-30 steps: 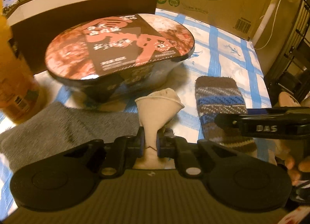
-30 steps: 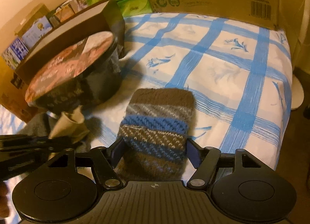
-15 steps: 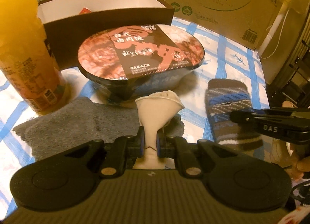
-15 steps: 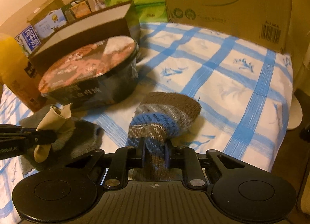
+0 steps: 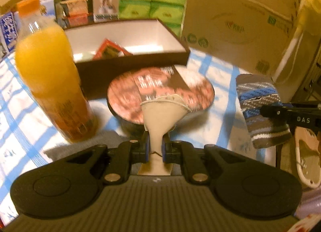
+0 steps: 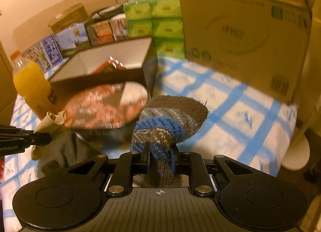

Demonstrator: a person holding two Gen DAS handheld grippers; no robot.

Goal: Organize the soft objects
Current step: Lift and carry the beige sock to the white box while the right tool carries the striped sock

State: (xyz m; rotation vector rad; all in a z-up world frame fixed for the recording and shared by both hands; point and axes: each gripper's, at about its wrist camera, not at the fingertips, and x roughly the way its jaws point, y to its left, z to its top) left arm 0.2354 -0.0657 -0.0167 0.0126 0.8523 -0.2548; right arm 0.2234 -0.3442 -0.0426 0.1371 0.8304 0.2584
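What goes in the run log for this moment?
left gripper: shut on beige sock | right gripper: shut on striped knit sock | both lifted | brown box: open

Three soft pieces out here: one beige sock [image 5: 162,115], one striped knit sock [image 6: 170,119], one grey cloth [image 6: 60,151], alongside one juice bottle [image 5: 50,67], one noodle bowl [image 5: 160,89], one open box [image 5: 128,51].

Left hand-held gripper [image 5: 154,147] and right hand-held gripper [image 6: 159,156] both clamped (each grasping fabric).

Dim amber light, motion blur, fisheye warping
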